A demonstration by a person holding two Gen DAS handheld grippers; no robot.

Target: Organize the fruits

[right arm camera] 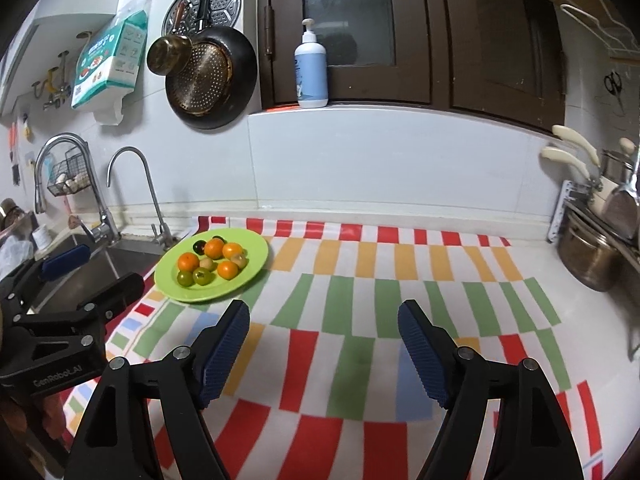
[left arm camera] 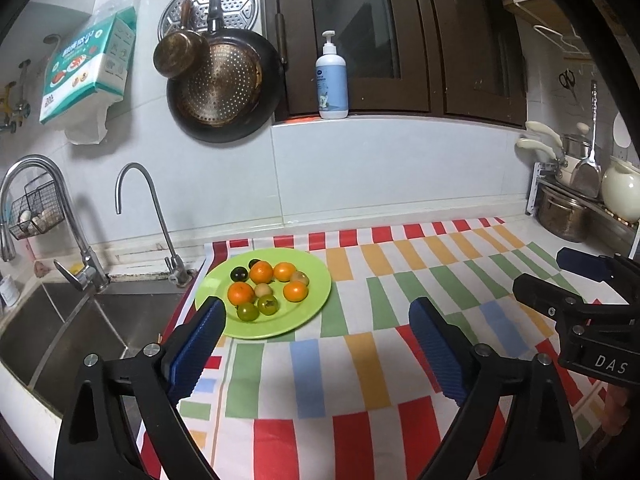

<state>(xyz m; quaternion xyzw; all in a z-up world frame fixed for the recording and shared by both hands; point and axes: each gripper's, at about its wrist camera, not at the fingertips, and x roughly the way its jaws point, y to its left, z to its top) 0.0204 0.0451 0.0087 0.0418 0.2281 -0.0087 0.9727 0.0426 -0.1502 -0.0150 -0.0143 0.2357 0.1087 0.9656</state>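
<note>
A green plate point(left arm camera: 312, 304) sits on the striped cloth near the sink; it also shows in the right wrist view point(right arm camera: 256, 248). On it lie several small fruits: oranges point(left arm camera: 261, 272), green fruits point(left arm camera: 267, 305), pale round fruits point(left arm camera: 263, 290) and dark fruits point(left arm camera: 239, 274). My left gripper point(left arm camera: 318, 312) is open and empty, hovering just in front of the plate, its left finger over the plate's near rim. My right gripper point(right arm camera: 324, 318) is open and empty, over the cloth to the right of the plate. Each gripper shows in the other's view, the right point(left arm camera: 560, 280) and the left point(right arm camera: 86, 268).
A steel sink point(left arm camera: 60, 328) with two taps point(left arm camera: 136, 200) lies left of the cloth. Pots on a rack point(right arm camera: 592, 256) stand at the right. A soap bottle point(left arm camera: 331, 80) is on the window ledge. Pans point(left arm camera: 224, 84) hang on the wall. The striped cloth point(right arm camera: 360, 288) covers the counter.
</note>
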